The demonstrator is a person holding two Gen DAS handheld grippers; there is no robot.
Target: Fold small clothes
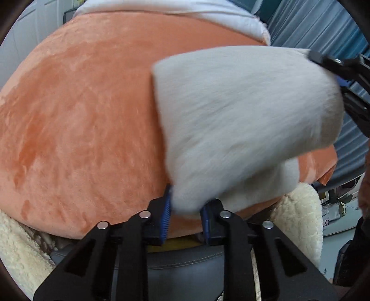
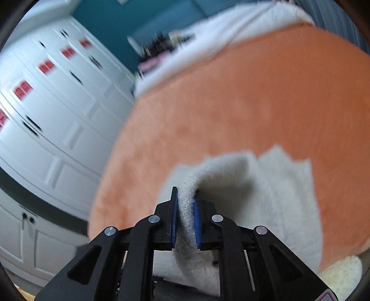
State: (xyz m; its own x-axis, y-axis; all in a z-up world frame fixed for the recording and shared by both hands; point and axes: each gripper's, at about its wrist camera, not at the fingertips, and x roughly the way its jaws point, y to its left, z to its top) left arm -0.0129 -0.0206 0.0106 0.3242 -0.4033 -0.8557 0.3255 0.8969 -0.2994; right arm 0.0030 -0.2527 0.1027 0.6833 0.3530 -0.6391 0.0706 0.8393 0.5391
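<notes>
Both grippers are clamped on the same white fleecy garment (image 1: 242,120). Left gripper (image 1: 186,220) has its blue pads pinched on a bunched lower corner of it, and the right gripper (image 2: 186,222) squeezes a thick rolled edge between its pads. From the left wrist view you can also see the right one biting the far upper corner, though it's cut off by the frame edge there.

Honestly a lot is smeared. The garment is motion-blurred in both views, so I can't tell what kind of clothing it is, or where sleeves or a collar would be. Its underside is hidden too.

Underneath is an orange plush blanket (image 1: 87,120), which carries everything; the garment hangs stretched between the grippers over the blanket's near right part, close to the near edge. A white sheet (image 1: 175,9) shows past the blanket's far edge, and a cream fuzzy throw (image 1: 298,215) pokes out below the near edge. Room-wise: white panelled cabinets (image 2: 60,111) with red marks, a teal wall (image 2: 111,18), blurry clutter beyond, and grey-blue curtains (image 1: 323,30).
</notes>
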